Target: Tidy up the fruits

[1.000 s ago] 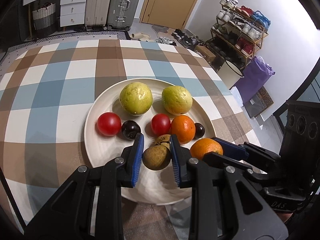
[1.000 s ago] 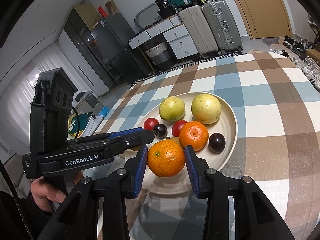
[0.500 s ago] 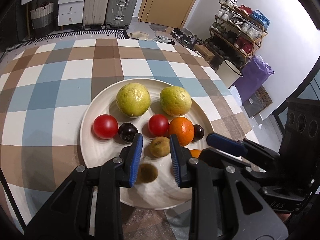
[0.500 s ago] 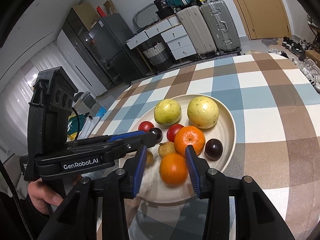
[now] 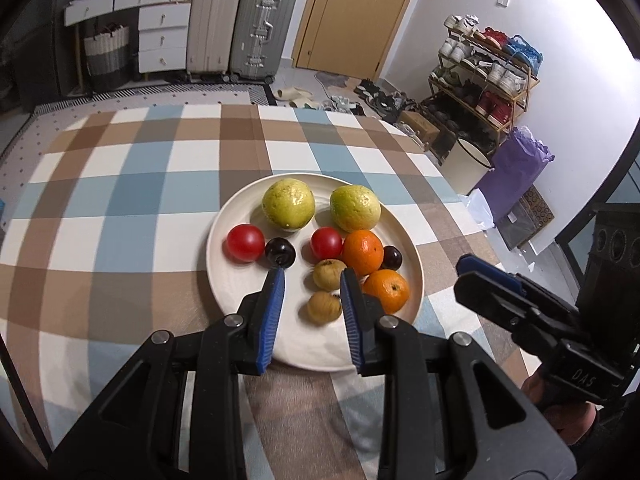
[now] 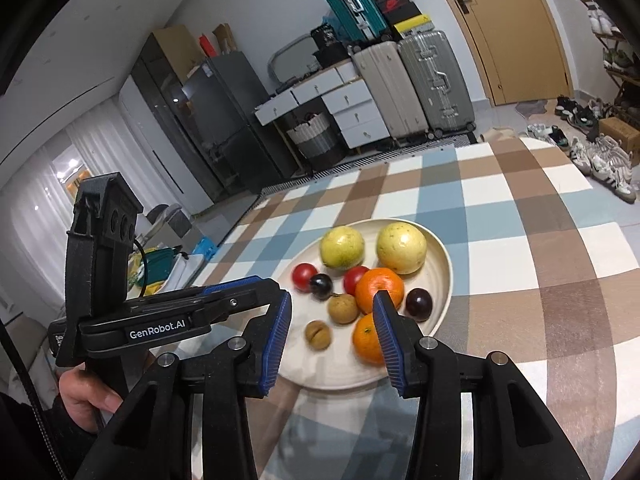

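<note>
A cream plate (image 5: pixel 248 288) (image 6: pixel 440 264) on the checked tablecloth holds two yellow-green guavas (image 5: pixel 289 205), two red tomatoes (image 5: pixel 245 242), two dark plums (image 5: pixel 280 252), two oranges (image 5: pixel 386 285) (image 6: pixel 367 342) and two small brown fruits (image 5: pixel 320 307) (image 6: pixel 318 334). My left gripper (image 5: pixel 311 280) is open and empty, above the plate's near side, with a brown fruit lying between its fingers. My right gripper (image 6: pixel 331 306) is open and empty, pulled back above the plate's near rim; it also shows at the right of the left wrist view (image 5: pixel 492 280).
The checked tablecloth (image 5: pixel 120 184) covers the table around the plate. Suitcases (image 5: pixel 240 24), white drawers and a door stand beyond the far edge. A shoe rack (image 5: pixel 488 76) and a purple bag (image 5: pixel 516 172) are on the right.
Both grippers opened and drew back. The left let go of a brown fruit and the right let go of an orange; both now lie on the plate.
</note>
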The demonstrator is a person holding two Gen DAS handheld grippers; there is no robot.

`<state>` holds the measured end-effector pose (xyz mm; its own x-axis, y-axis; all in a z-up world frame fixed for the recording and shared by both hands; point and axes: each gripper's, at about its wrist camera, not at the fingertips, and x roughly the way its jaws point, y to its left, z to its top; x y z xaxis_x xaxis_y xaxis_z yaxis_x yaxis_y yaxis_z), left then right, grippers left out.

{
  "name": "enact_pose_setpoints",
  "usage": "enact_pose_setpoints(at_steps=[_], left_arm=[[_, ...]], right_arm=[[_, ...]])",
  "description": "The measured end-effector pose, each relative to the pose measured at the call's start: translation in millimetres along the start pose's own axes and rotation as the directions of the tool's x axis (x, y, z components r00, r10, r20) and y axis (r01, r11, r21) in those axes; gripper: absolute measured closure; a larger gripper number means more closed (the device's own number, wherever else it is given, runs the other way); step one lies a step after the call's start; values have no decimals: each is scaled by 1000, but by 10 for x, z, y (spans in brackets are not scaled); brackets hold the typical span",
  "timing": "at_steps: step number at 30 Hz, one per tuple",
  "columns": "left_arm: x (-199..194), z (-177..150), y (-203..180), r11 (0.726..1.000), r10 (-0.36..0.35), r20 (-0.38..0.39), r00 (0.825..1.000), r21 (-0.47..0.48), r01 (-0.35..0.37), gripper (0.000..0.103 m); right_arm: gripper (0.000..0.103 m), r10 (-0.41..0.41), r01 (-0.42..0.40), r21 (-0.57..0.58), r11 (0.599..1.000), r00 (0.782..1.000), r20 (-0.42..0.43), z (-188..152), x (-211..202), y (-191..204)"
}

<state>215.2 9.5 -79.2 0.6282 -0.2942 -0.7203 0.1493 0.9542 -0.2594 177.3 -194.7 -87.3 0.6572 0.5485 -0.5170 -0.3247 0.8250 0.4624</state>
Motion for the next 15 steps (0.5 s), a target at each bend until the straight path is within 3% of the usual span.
enact_pose_setpoints(at_steps=[4,8,12,15], left_arm=[[-231,-106,-58,1000,18,39,999,6,-18,71],[-486,-225,-174,997,61,96,994,34,-65,49],[-736,-315,-306,994,84,168,982,58,-95,34],[-921,-389,-384,990,105,211,972,68,-121,23]], right_arm=[[57,-1,2,-20,1000,999,43,-35,-145,111],[54,6,-4,-27,1000,997,82,-68,-270,192],[54,12,-9,-27,1000,993,115,-99,-390,256],[46,10,-5,-35,999,989,148,-145,-513,322]])
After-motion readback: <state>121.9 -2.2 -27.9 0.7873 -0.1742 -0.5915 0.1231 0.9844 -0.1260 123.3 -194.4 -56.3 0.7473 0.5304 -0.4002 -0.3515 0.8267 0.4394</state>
